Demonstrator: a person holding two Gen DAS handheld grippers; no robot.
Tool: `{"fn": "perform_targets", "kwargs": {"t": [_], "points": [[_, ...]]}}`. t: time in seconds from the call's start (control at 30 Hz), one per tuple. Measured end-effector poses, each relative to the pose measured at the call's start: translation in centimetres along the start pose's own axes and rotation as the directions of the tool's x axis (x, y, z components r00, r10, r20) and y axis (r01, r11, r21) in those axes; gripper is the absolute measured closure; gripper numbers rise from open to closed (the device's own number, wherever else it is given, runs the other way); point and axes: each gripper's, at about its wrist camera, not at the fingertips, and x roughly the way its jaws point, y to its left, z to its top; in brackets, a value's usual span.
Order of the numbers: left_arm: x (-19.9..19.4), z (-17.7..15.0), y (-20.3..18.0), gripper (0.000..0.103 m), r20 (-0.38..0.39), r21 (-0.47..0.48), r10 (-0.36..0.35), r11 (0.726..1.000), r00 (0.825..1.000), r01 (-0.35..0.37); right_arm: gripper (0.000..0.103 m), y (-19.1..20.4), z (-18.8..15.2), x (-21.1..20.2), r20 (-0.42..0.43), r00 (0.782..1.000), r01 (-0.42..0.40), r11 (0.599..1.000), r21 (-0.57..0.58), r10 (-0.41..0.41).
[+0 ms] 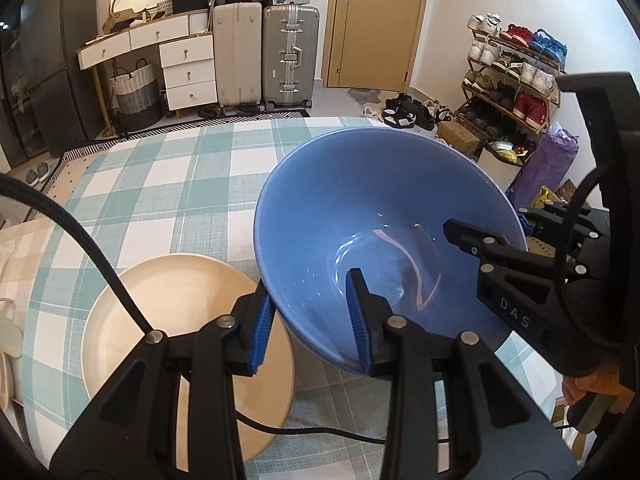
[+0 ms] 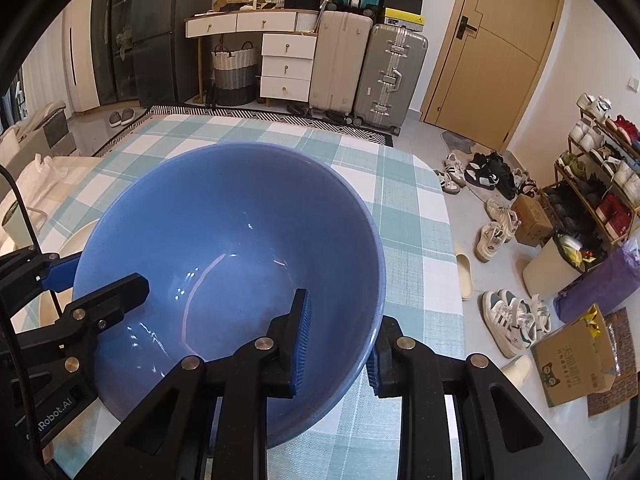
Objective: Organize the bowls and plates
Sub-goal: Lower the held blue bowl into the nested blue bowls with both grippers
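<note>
A large blue bowl (image 1: 360, 208) (image 2: 240, 232) is held over the checked tablecloth by both grippers. My left gripper (image 1: 310, 320) straddles its near-left rim, one blue pad inside and one outside, closed on the wall. My right gripper (image 2: 336, 344) straddles the near-right rim the same way; it also shows in the left wrist view (image 1: 500, 236). The left gripper shows at the left of the right wrist view (image 2: 100, 280). A beige plate (image 1: 168, 312) lies on the table below and left of the bowl, partly under it.
The table with the teal-and-white cloth (image 1: 180, 184) ends at the right, where shoes (image 2: 512, 316) and a cardboard box (image 2: 572, 356) lie on the floor. A black cable (image 1: 100, 256) crosses over the plate. Suitcases (image 1: 288, 52) and drawers stand beyond the table.
</note>
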Motion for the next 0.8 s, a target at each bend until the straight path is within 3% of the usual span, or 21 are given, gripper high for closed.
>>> {"fn": "perform_targets", "kwargs": {"t": [0.8], "points": [[2.1,-1.7,0.9,0.069,0.009,0.029,0.038,0.999,0.999,-0.038,0.069,1.9,-1.0,1.2,0.021,0.994,0.109,0.99,-0.095,-0.107]]}}
